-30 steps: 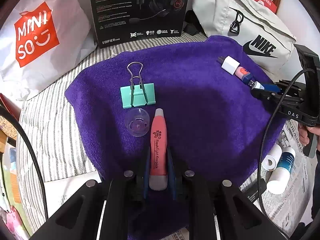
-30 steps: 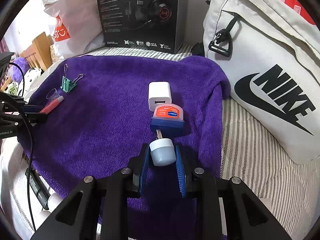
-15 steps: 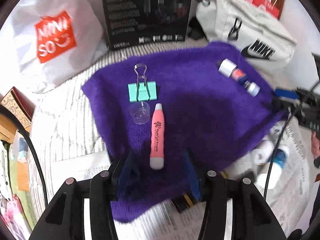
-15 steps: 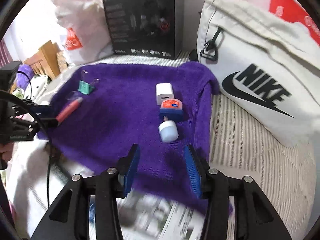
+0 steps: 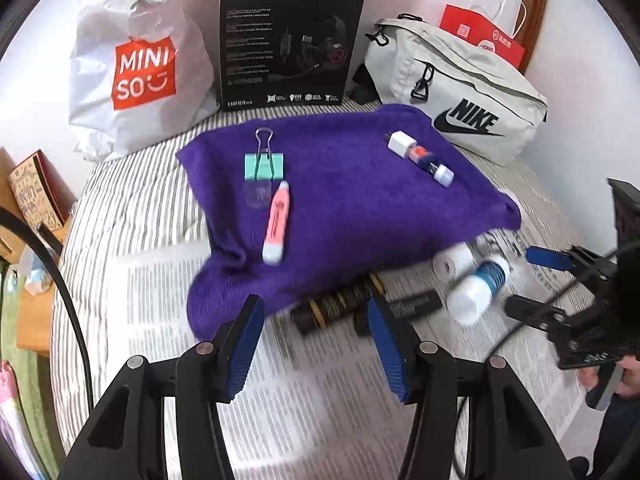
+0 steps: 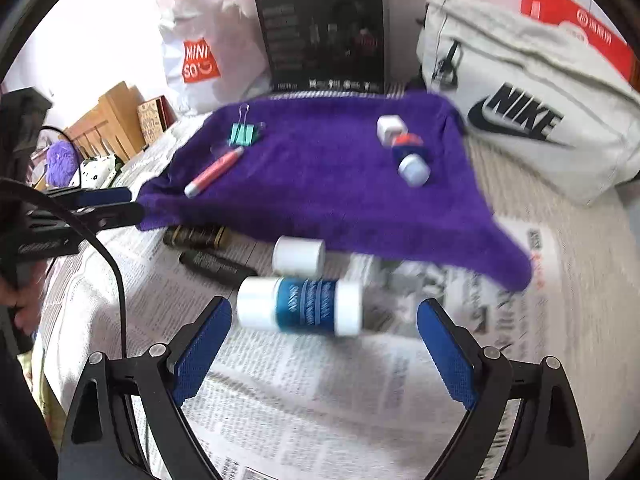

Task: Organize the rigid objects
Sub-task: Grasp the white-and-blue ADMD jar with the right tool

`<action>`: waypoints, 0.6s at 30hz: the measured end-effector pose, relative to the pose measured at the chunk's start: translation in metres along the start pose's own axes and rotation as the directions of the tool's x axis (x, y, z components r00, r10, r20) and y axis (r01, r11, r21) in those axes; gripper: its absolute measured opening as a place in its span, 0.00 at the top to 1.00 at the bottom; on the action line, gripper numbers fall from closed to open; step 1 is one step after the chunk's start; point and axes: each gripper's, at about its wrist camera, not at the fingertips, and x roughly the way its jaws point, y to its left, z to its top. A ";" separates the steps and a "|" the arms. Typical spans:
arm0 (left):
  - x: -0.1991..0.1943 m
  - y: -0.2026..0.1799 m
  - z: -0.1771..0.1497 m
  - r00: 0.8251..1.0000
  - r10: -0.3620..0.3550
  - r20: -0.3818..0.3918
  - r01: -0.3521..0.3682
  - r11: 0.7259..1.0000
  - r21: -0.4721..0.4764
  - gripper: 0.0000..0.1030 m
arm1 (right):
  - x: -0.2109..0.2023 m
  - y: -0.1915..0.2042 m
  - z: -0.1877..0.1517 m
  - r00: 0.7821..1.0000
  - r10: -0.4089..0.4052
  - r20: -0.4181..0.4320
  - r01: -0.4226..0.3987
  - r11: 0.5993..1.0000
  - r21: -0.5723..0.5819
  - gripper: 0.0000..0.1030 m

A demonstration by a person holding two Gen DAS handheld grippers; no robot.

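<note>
A purple towel [image 5: 352,196] [image 6: 340,184] holds a pink marker [image 5: 275,222] [image 6: 214,172], a green binder clip [image 5: 263,164] [image 6: 242,133], a clear cap [image 5: 257,196], a white charger [image 5: 399,143] [image 6: 390,127] and a small blue-and-white tube [image 5: 434,166] [image 6: 412,160]. My left gripper [image 5: 316,334] is open and empty, over the newspaper in front of the towel. My right gripper [image 6: 324,344] is open and empty, just short of a blue-and-white bottle [image 6: 300,306] [image 5: 478,286] lying on the newspaper.
A white cylinder [image 6: 298,256], a dark gold-banded tube [image 5: 340,306] [image 6: 196,236] and a black stick [image 6: 216,266] lie on newspaper [image 6: 320,392] by the towel's front edge. A Miniso bag [image 5: 140,64], headset box [image 5: 288,36] and Nike bag [image 5: 460,96] stand behind.
Both grippers opened and drew back off the towel. The left let go of the pink marker, the right let go of the small tube; both things now lie on the towel.
</note>
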 end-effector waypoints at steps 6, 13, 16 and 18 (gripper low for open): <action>-0.005 0.008 -0.023 1.000 -0.014 -0.010 0.014 1.000 -0.020 0.49 | 0.017 0.006 -0.005 0.999 -0.038 -0.022 0.039 0.998 0.043 0.10; -0.009 0.020 -0.037 1.000 -0.018 -0.009 0.018 0.998 -0.056 0.50 | 0.038 0.019 -0.004 0.994 -0.102 -0.026 0.102 0.994 0.024 0.10; -0.010 0.023 -0.039 1.000 -0.017 -0.008 0.017 0.998 -0.061 0.49 | 0.046 0.017 -0.006 0.995 -0.096 -0.016 0.096 0.995 0.023 0.27; -0.009 0.025 -0.040 1.000 -0.016 -0.011 0.015 0.998 -0.060 0.49 | 0.044 0.017 -0.007 0.995 -0.100 0.003 0.100 0.995 0.009 0.27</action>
